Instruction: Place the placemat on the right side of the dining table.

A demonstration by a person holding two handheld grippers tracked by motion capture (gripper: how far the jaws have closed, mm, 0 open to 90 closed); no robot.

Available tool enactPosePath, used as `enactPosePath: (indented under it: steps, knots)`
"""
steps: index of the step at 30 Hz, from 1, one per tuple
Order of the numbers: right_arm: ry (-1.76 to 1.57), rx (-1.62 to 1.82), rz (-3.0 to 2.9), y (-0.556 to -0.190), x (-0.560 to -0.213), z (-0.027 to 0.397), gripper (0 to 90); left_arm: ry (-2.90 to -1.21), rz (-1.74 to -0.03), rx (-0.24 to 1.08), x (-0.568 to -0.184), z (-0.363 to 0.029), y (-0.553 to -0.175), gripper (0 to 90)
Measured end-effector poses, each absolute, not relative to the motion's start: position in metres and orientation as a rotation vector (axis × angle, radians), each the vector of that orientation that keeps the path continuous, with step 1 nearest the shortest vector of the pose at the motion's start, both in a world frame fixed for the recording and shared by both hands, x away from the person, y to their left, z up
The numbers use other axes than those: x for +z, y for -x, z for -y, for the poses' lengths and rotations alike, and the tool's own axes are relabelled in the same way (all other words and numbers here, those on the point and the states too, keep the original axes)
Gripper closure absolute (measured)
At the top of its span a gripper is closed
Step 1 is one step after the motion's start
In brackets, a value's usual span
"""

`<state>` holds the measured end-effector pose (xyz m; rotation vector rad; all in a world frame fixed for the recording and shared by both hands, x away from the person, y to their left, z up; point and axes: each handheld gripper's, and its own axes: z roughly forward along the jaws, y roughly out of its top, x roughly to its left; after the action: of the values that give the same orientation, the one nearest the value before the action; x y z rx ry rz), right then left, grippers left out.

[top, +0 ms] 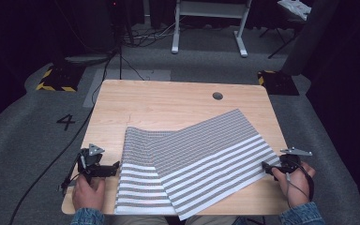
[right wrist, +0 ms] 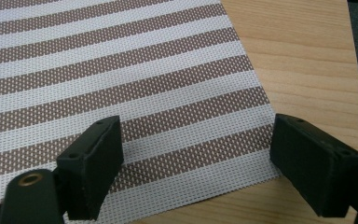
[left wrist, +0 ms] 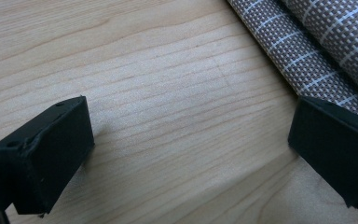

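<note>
the woven striped placemat [top: 201,159] lies on my light wooden table [top: 168,101], spread from the near edge toward the far right, brown and white bands running across it. its left part is folded or doubled over, so that a narrower panel sits at the near left and a wider one slants away to the right; whether this is one mat or two overlapping i cannot tell. in my left gripper view the mat's edge [left wrist: 307,51] appears raised in a soft roll above the bare wood.

my left gripper [top: 115,168] rests at the near left of the table, just beside the mat's left edge, held in my left hand [top: 88,192]; its jaws stand wide apart over bare wood, nothing between them, one jaw close to the mat edge.

my right gripper [top: 266,166] sits at the near right, held in my right hand [top: 296,185]; its jaws are spread wide over the mat's right corner [right wrist: 256,163], gripping nothing.

beyond the table lie grey carpet [top: 23,136], a floor mark "4" [top: 66,122], cables [top: 98,89] and a white desk frame [top: 208,23].
</note>
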<state>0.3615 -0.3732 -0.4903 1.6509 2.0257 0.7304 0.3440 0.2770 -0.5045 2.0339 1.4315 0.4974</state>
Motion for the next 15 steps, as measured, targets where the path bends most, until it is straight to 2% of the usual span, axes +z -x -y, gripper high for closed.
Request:
enactPosePath:
  steps: [6, 10, 13, 15]
  knots:
    - [-1.653, 0.721, -2.029, -0.362, -0.489, 0.372, 19.9, -2.034, -1.431, 0.498, -0.505, -0.277, -0.344, 0.1]
    - [-1.631, 0.731, -2.052, -0.360, -0.487, 0.368, 33.0, -2.034, -1.431, 0.498, -0.505, -0.277, -0.344, 0.1]
    - [-1.608, 0.750, -2.079, -0.359, -0.485, 0.365, 49.5, -2.034, -1.431, 0.498, -0.504, -0.277, -0.344, 0.1]
    - [-1.593, 0.786, -2.107, -0.359, -0.483, 0.363, 72.8, -2.034, -1.432, 0.497, -0.505, -0.277, -0.344, 0.1]
